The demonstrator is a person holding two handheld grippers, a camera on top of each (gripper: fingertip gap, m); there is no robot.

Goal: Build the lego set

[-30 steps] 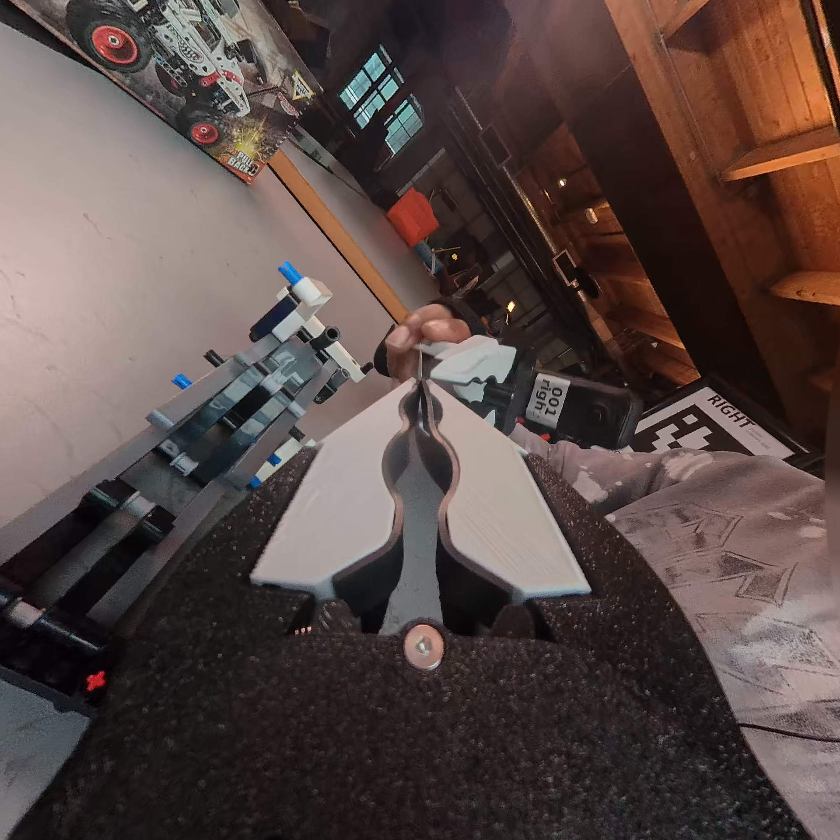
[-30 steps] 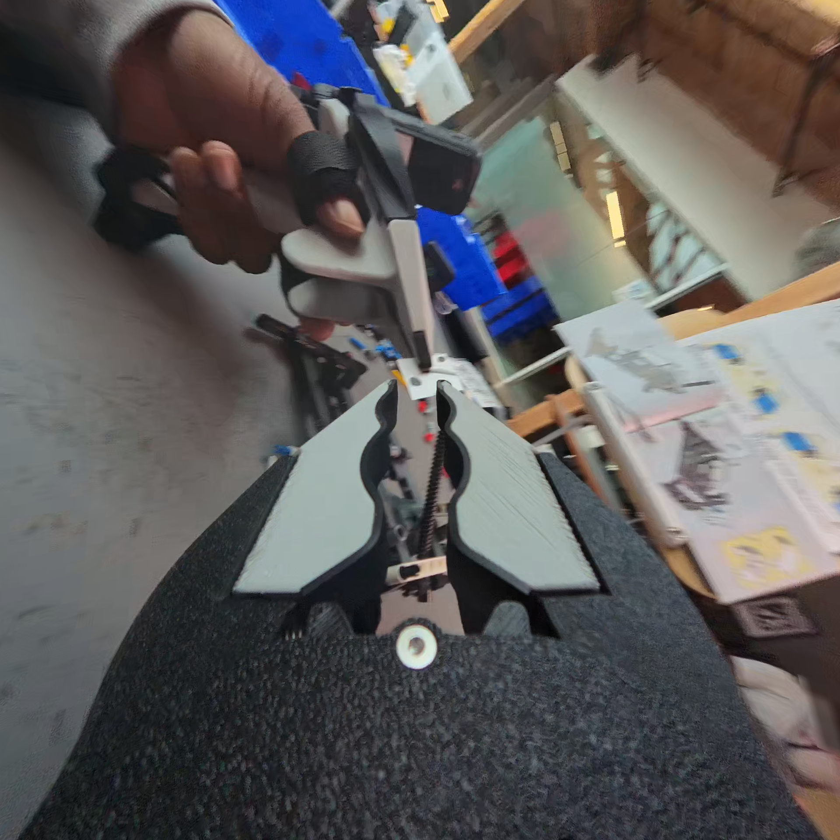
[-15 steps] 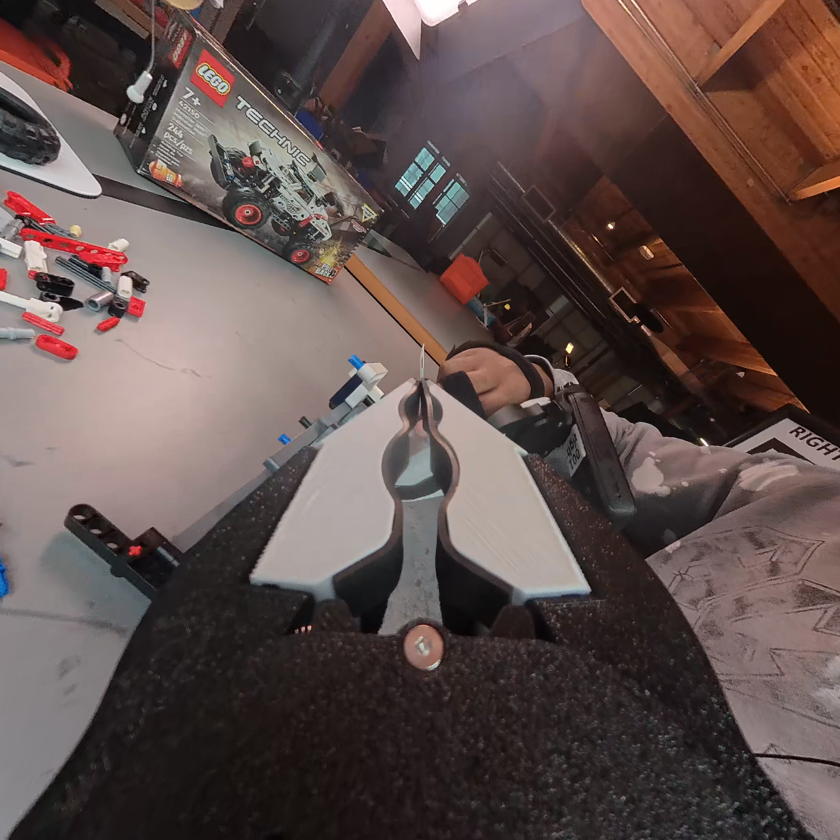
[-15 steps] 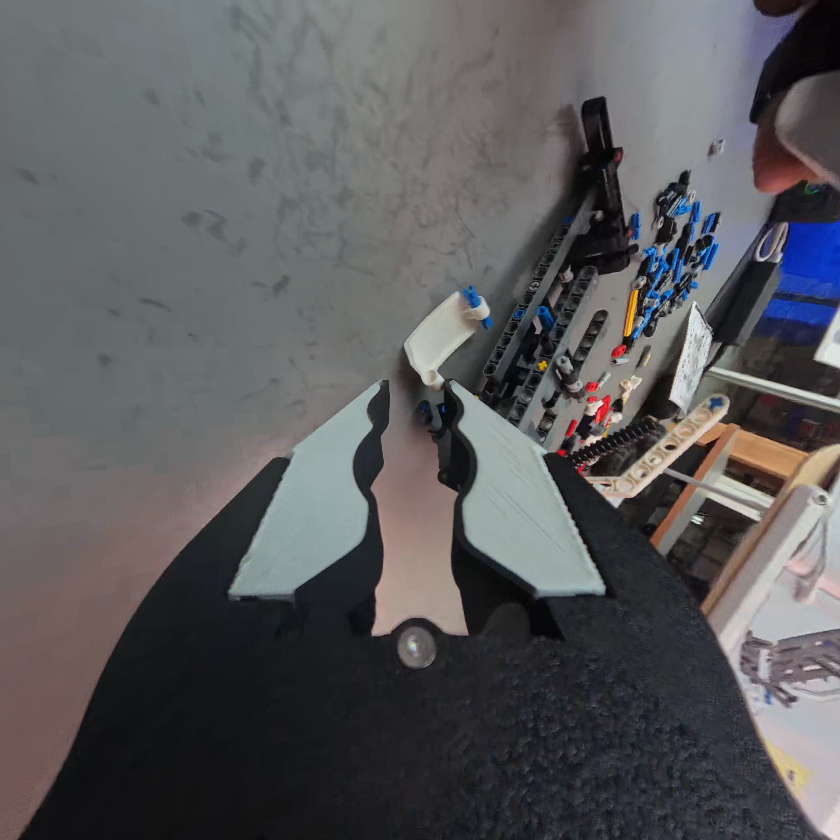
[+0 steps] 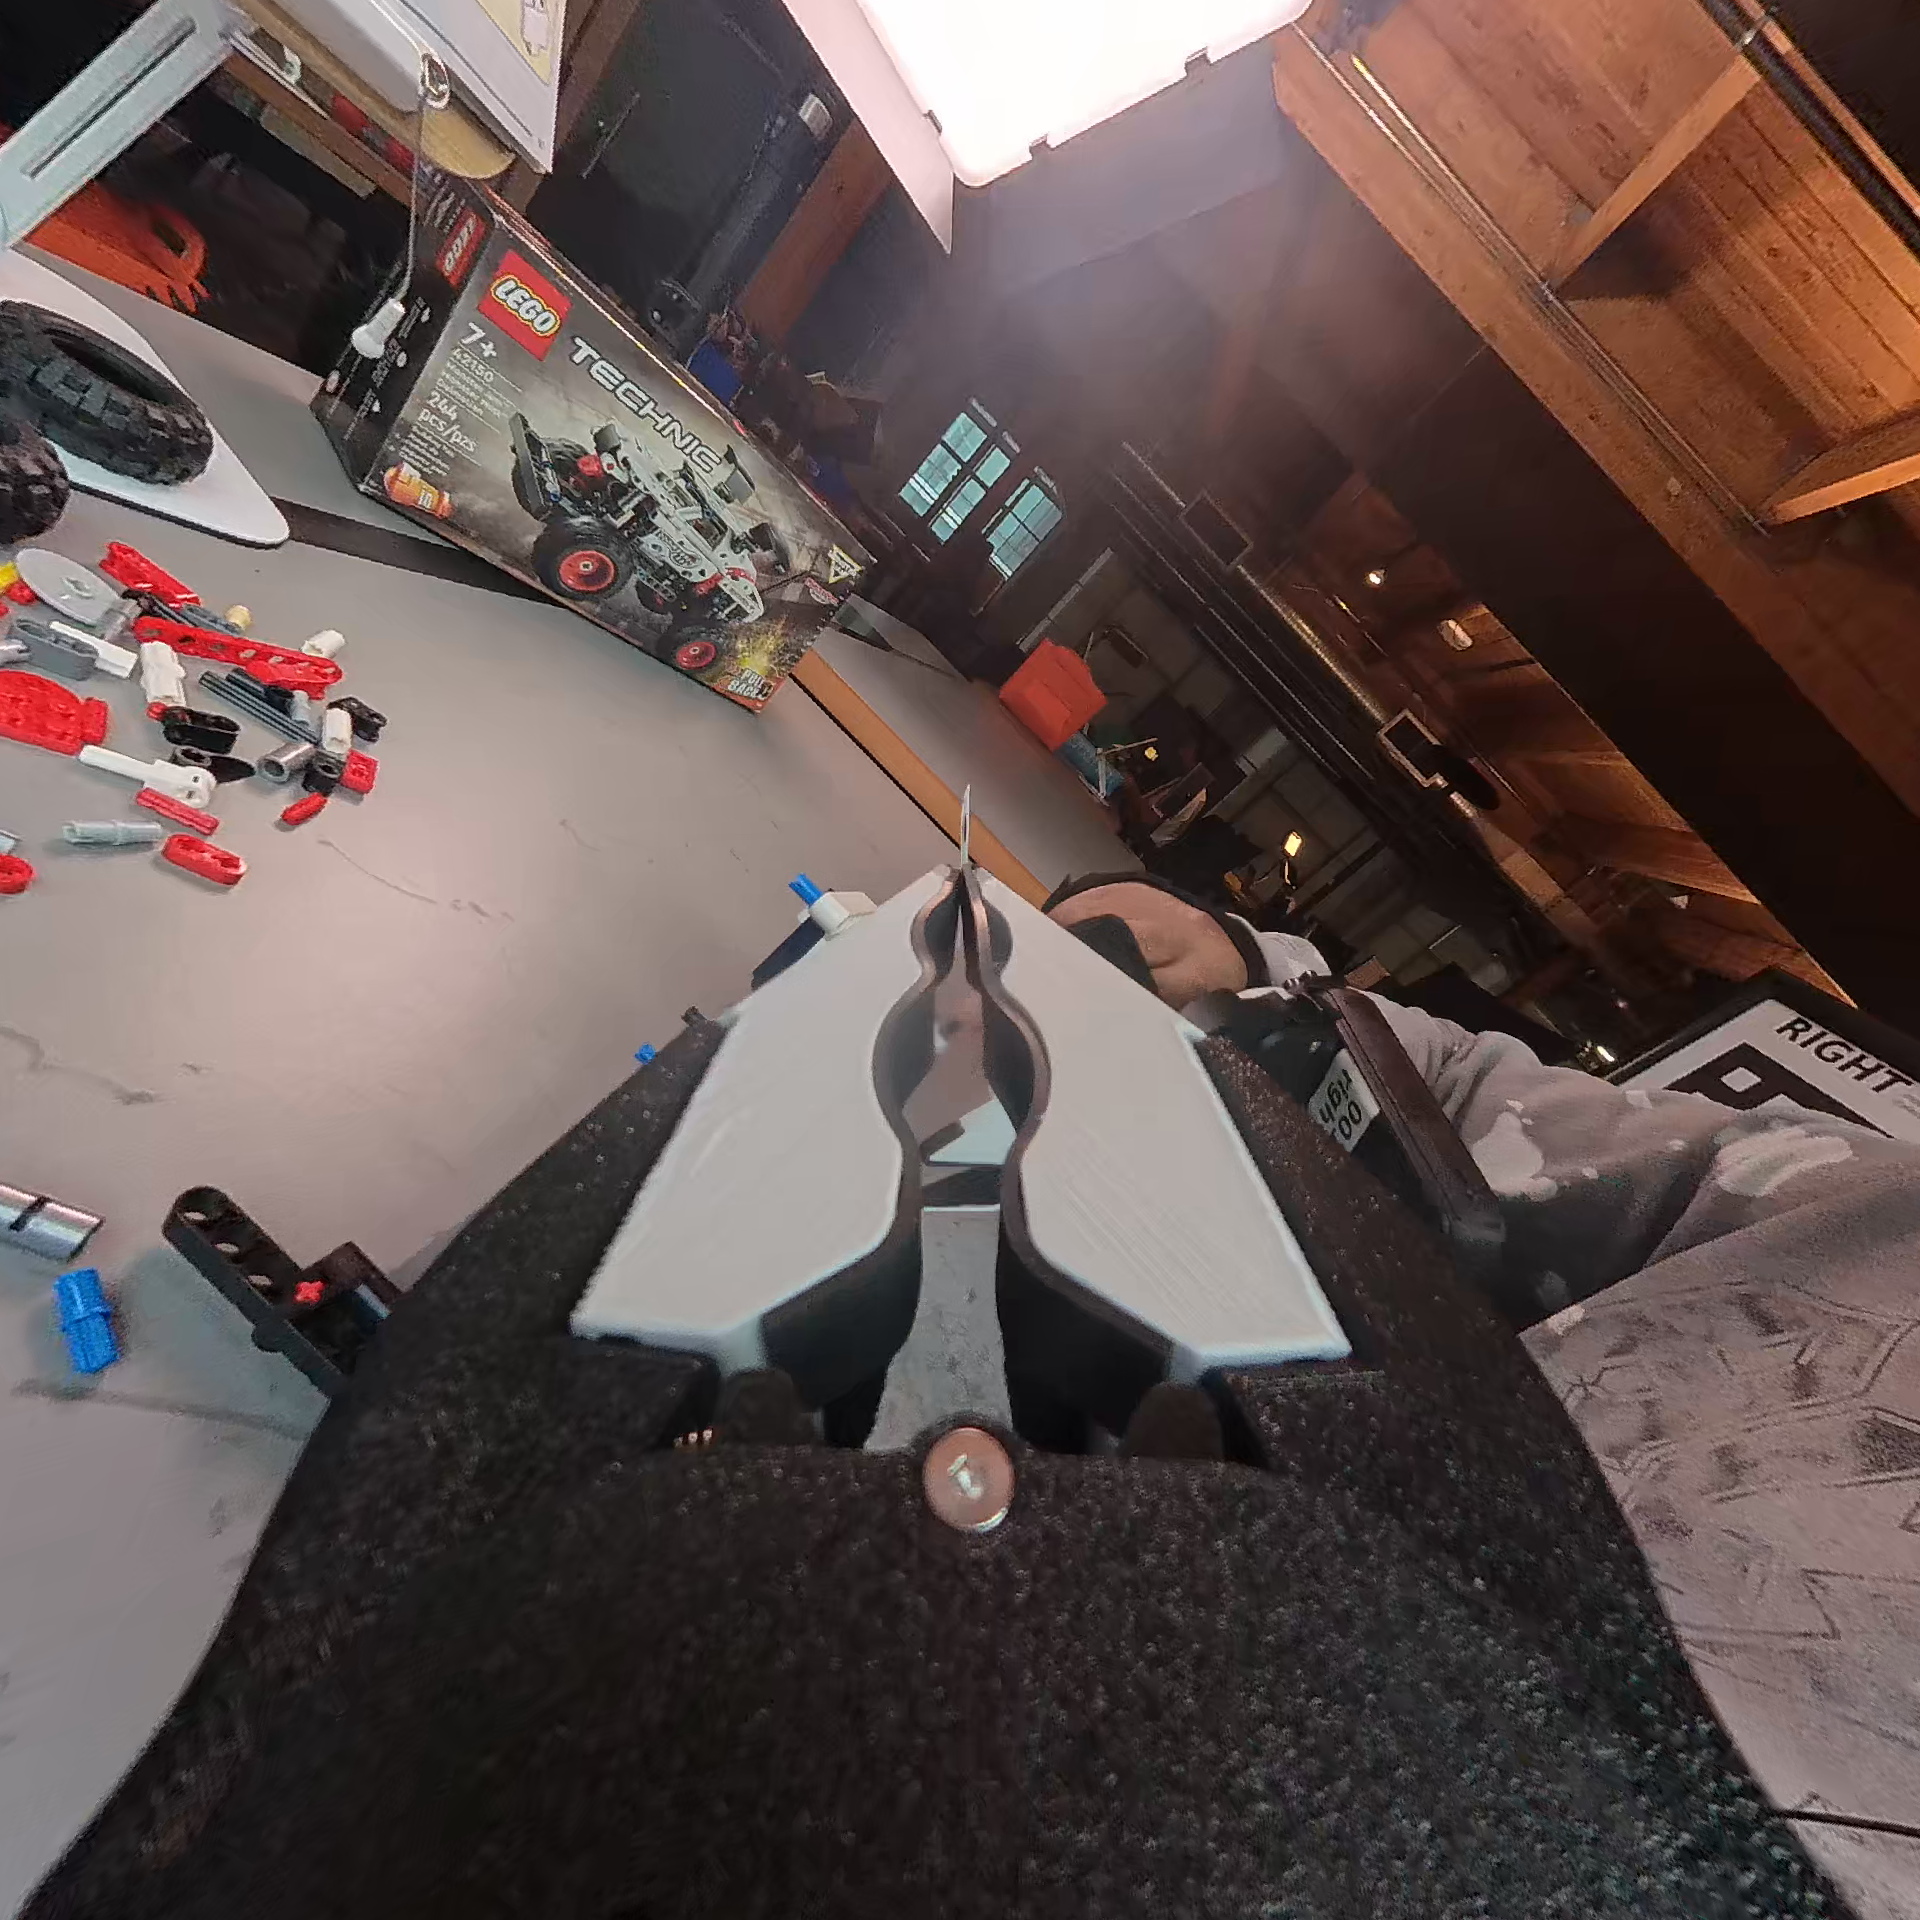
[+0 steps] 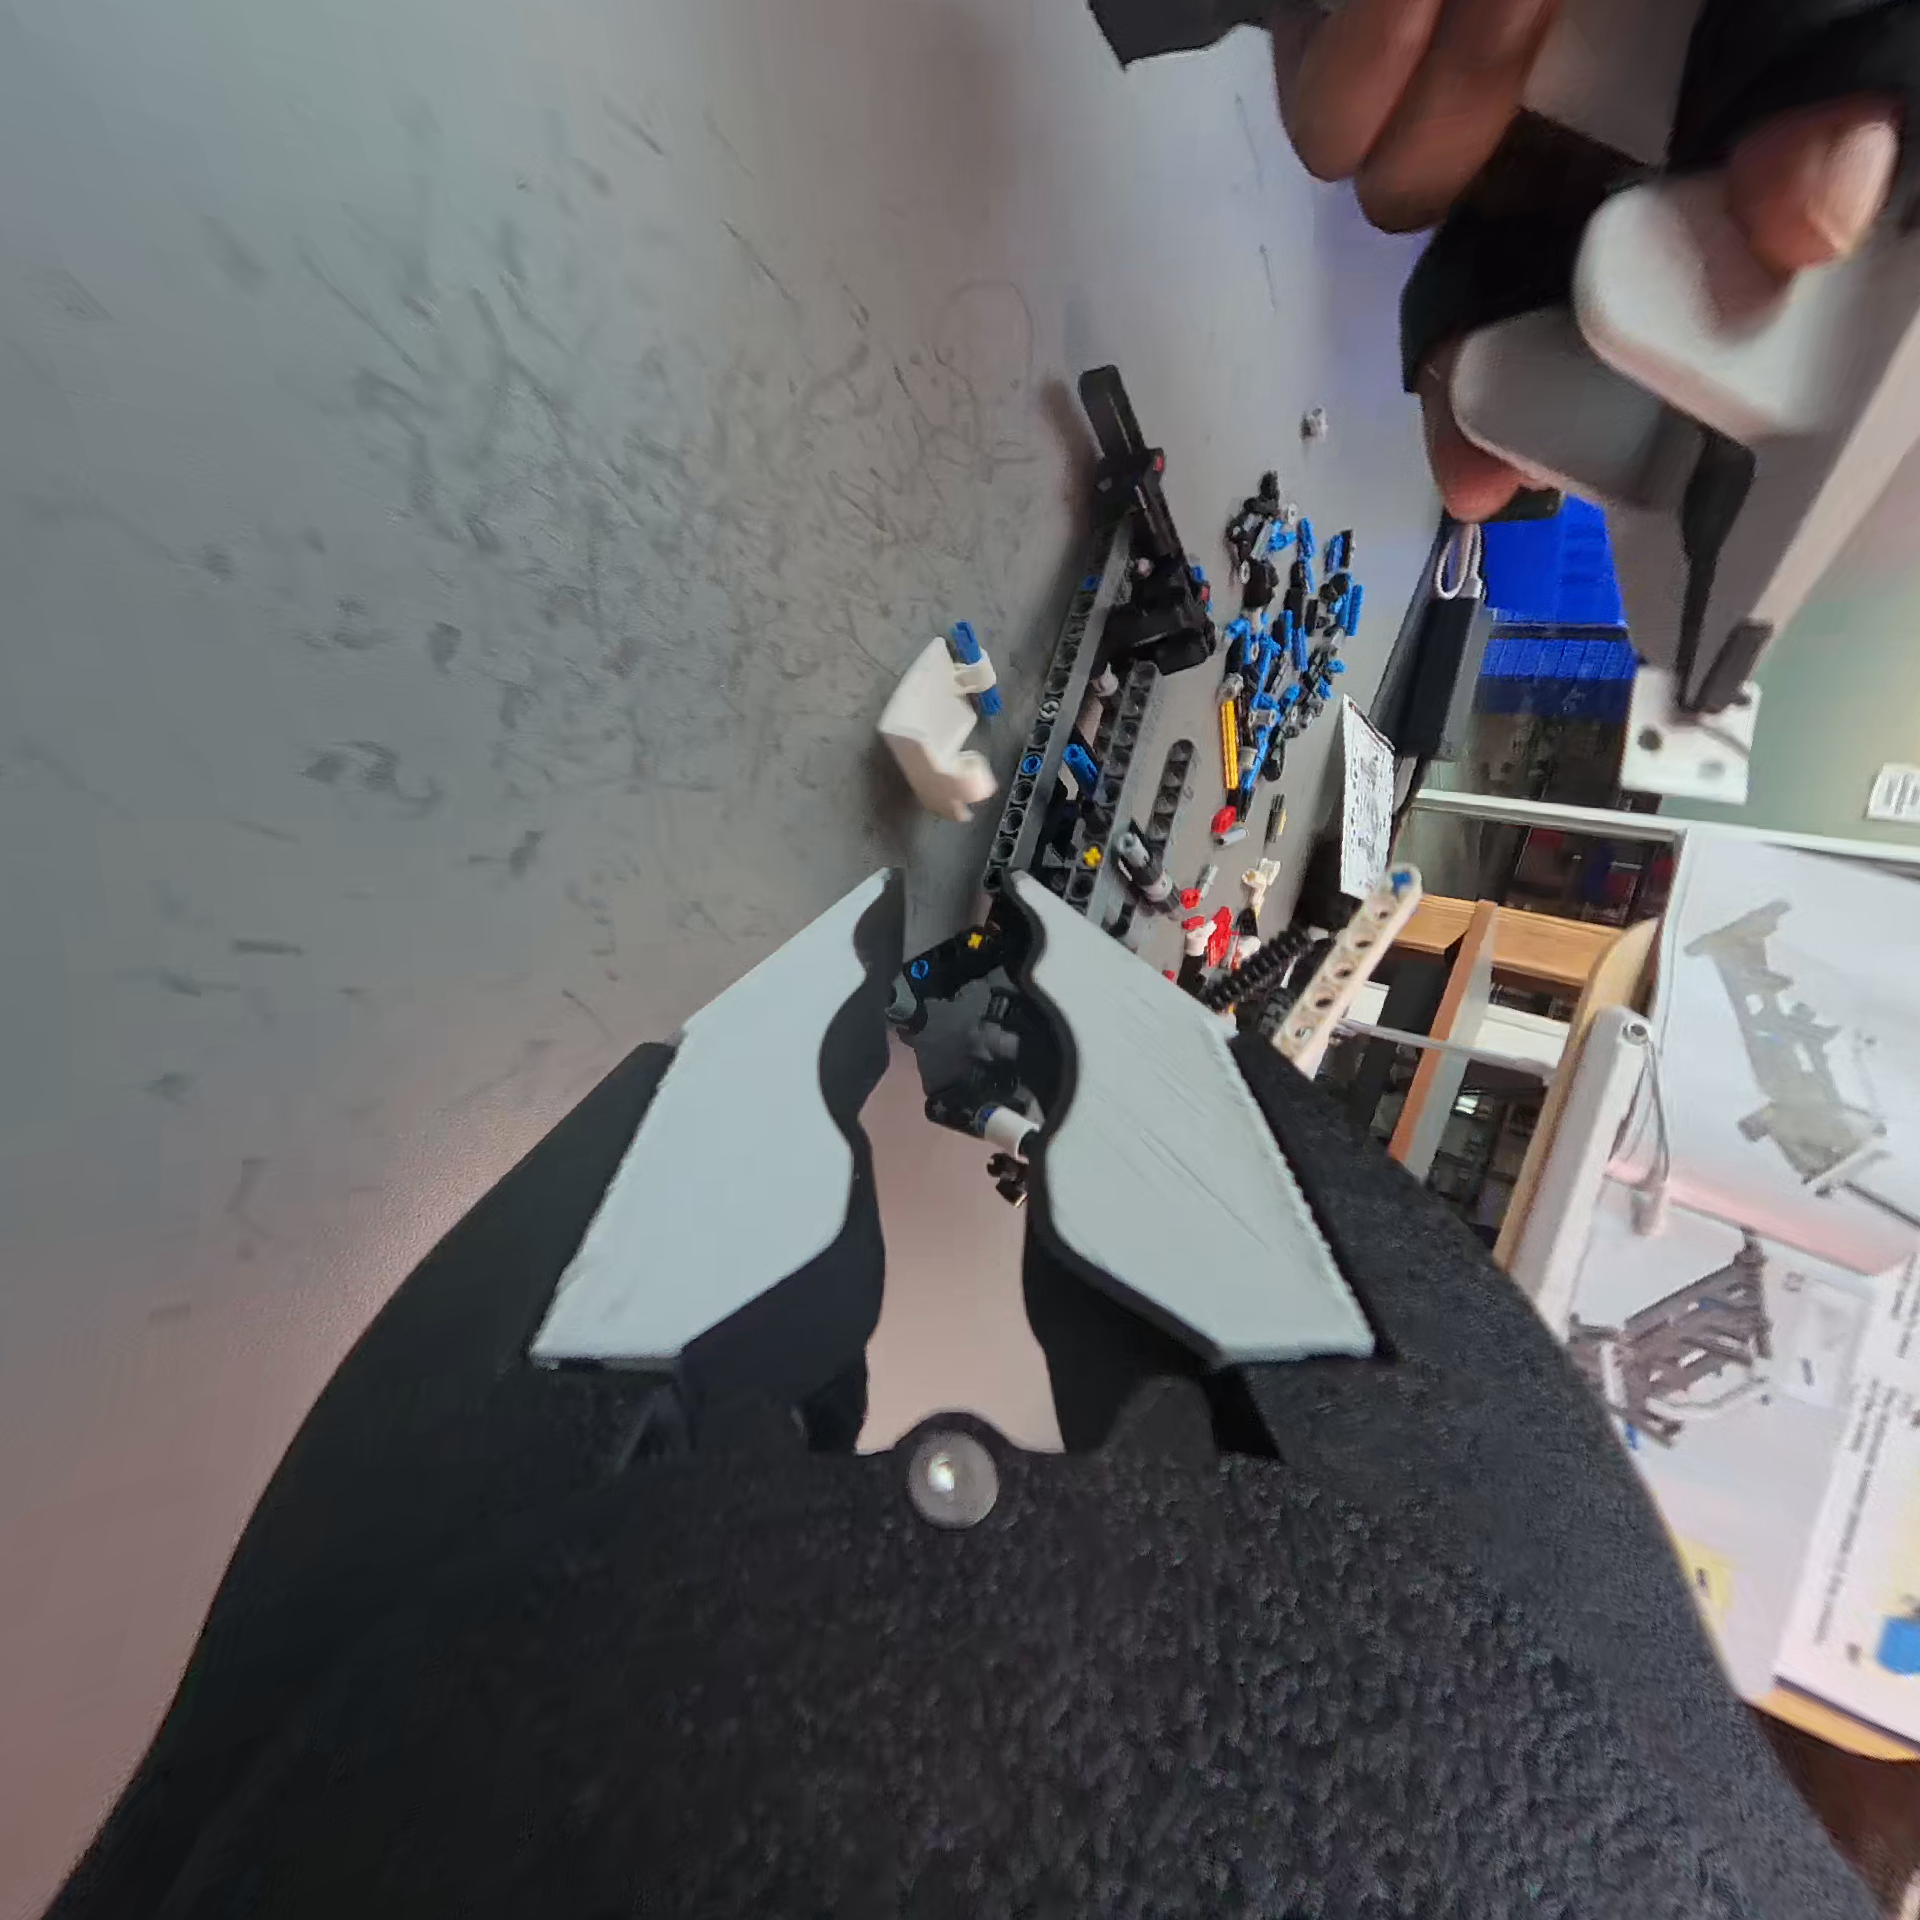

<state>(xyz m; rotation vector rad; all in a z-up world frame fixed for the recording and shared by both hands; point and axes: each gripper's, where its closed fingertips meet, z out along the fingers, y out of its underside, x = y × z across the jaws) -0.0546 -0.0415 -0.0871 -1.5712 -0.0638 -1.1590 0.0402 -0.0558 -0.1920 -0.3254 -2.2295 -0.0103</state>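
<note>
My left gripper (image 5: 961, 883) is shut on a thin white strip (image 5: 966, 826) that sticks out edge-on past the tips, above the grey table (image 5: 520, 935). My right gripper (image 6: 948, 881) is low over the table, and its pads press on the black near end (image 6: 951, 971) of the grey-and-black chassis (image 6: 1081, 748), which lies flat. A white curved panel with a blue pin (image 6: 930, 738) is at the chassis side; it also shows in the left wrist view (image 5: 826, 909). The left gripper's body (image 6: 1704, 416) and a hand are at the upper right of the right wrist view.
The set's box (image 5: 582, 468) and black tyres (image 5: 94, 405) stand at the table's far side. There are loose red, white and black parts (image 5: 187, 707), a blue pin (image 5: 83, 1320), and a pile of blue and black pins (image 6: 1288, 613). An instruction booklet (image 6: 1787, 1091) and a tan beam (image 6: 1340, 966) are to the right. There is about 15 cm between the tips of the two grippers.
The chassis was held tilted up off the table and now lies flat. My right gripper opened, then closed again on its near end. My left gripper tilted up, still shut on the strip.
</note>
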